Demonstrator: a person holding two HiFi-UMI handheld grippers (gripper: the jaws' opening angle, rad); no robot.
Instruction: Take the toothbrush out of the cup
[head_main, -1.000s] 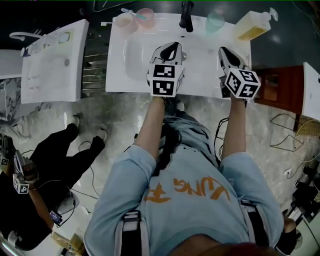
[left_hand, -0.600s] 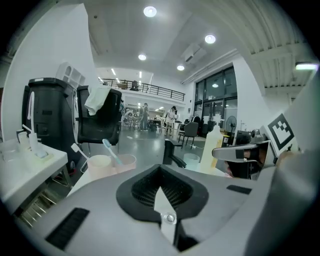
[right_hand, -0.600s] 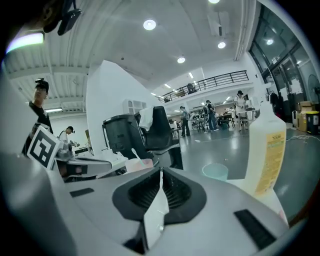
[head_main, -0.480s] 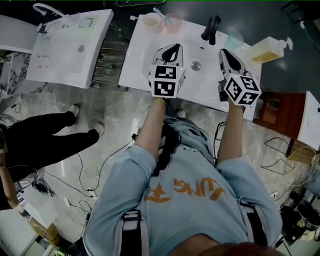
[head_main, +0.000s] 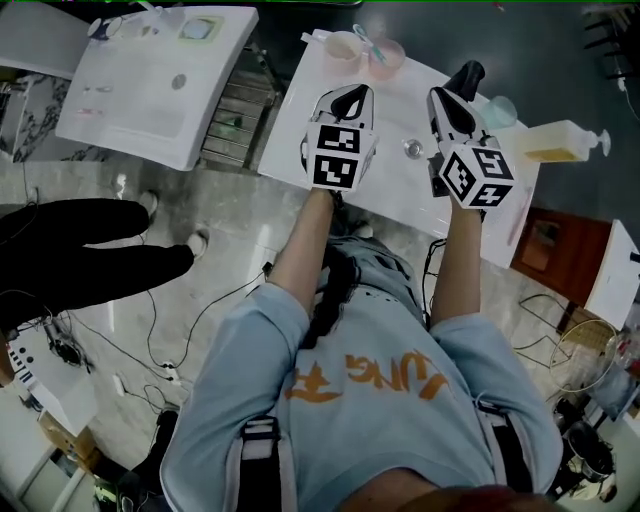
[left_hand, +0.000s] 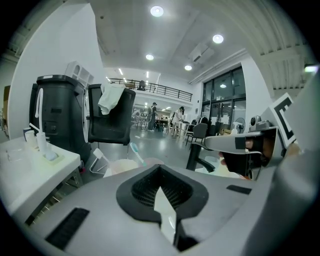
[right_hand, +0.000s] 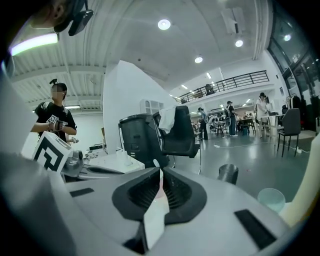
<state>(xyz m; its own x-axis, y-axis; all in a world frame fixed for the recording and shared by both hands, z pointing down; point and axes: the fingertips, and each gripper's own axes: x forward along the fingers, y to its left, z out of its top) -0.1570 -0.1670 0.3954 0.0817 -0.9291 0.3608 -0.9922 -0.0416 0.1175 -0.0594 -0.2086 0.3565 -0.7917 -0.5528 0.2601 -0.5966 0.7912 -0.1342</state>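
No step is done yet: the toothbrush (head_main: 364, 36) is seen standing in the pink cup (head_main: 386, 57) at the back of the sink (head_main: 292, 140). The left gripper (head_main: 350, 93) and right gripper (head_main: 441, 98) are held clenched and empty, short of it.

shirt: light blue T-shirt (head_main: 370, 410), short sleeves, orange lettering across the back
straps: dark harness straps (head_main: 262, 455) with pale buckles, one at each shoulder
cable: black cable (head_main: 325, 295) lying along the shirt by the left sleeve
trousers: blue jeans (head_main: 378, 262)
left gripper (head_main: 347, 95): white shell, black ribbed jaw pads; left cube (head_main: 338, 156) with black-and-white square markers
right gripper (head_main: 441, 98): same build; right cube (head_main: 476, 176) marked alike
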